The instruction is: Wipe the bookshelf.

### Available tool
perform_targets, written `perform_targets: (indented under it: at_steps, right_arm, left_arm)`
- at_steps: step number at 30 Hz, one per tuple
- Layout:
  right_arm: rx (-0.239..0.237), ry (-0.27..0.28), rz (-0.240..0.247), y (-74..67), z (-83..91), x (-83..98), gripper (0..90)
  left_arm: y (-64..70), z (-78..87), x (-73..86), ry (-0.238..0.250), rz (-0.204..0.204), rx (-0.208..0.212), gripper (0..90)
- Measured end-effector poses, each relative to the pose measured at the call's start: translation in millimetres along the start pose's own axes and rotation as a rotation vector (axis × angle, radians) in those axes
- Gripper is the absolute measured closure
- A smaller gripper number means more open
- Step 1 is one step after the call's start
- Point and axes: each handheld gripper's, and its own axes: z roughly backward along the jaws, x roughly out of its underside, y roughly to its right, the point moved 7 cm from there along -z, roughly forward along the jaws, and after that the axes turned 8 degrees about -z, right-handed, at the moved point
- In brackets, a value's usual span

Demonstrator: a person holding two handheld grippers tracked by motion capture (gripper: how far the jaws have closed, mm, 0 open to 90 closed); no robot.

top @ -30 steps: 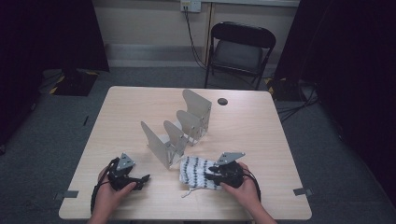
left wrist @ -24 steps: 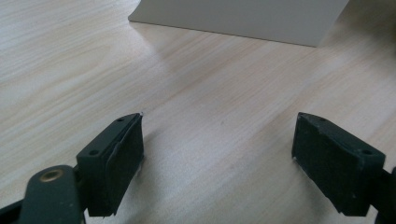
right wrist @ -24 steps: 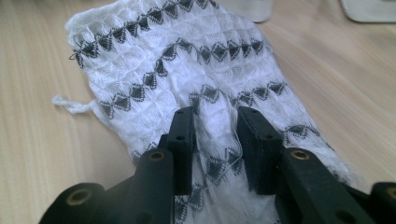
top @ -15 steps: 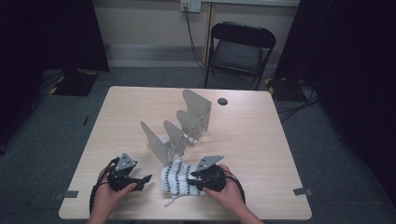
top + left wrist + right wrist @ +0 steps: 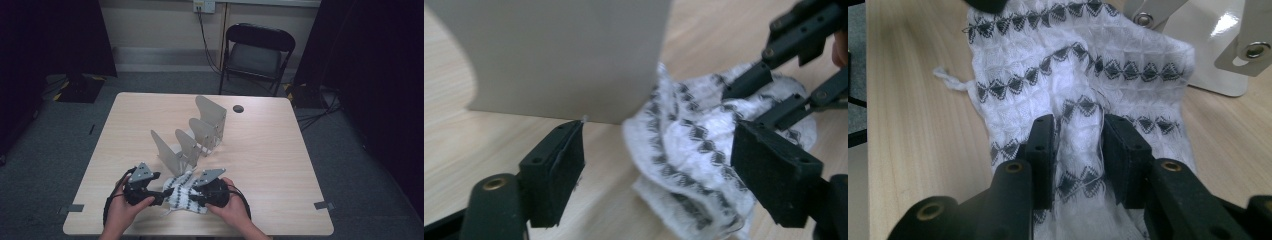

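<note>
Right tool (image 5: 1078, 150) pinches the patterned cloth (image 5: 1083, 75) (left tool (image 5: 659, 175) gaping)

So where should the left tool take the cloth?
Probably the bunched near edge of the cloth, which sits between the open left tool pads. Come in low from the person's left, away from the right tool, which already pinches a fold on the far side, and clear of the rack.

White cloth (image 5: 1083, 75) with rows of black diamonds at lower centre, pale wood table (image 5: 280, 150), grey metal rack (image 5: 192, 135), black chair (image 5: 257, 50) at top
</note>
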Motion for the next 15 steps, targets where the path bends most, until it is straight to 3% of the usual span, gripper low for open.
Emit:
perform_targets:
  at_steps: [3,6,9,10,15]
  right_arm:
    - [0.002,0.007,-0.004,0.4,1.4,1.0,63.6]
    - [0.005,0.014,-0.006,2.0,3.9,1.8,59.4]
    - [0.015,0.031,-0.022,6.1,9.2,2.1,52.4]
    - [0.021,0.040,-0.038,8.7,12.9,2.0,49.2]
    - [0.044,0.067,-0.104,24.2,29.2,3.0,38.6]
  left_arm:
    - [6.7,-8.6,1.9,-0.026,-0.027,0.023,31.0]
    - [8.3,-14.9,7.4,-0.075,-0.065,0.014,41.5]
    - [9.2,-17.8,12.6,-0.113,-0.064,0.024,53.5]
    - [9.9,-17.6,13.6,-0.128,-0.067,0.028,61.1]
    - [10.9,-15.6,16.1,-0.166,-0.063,0.048,79.9]
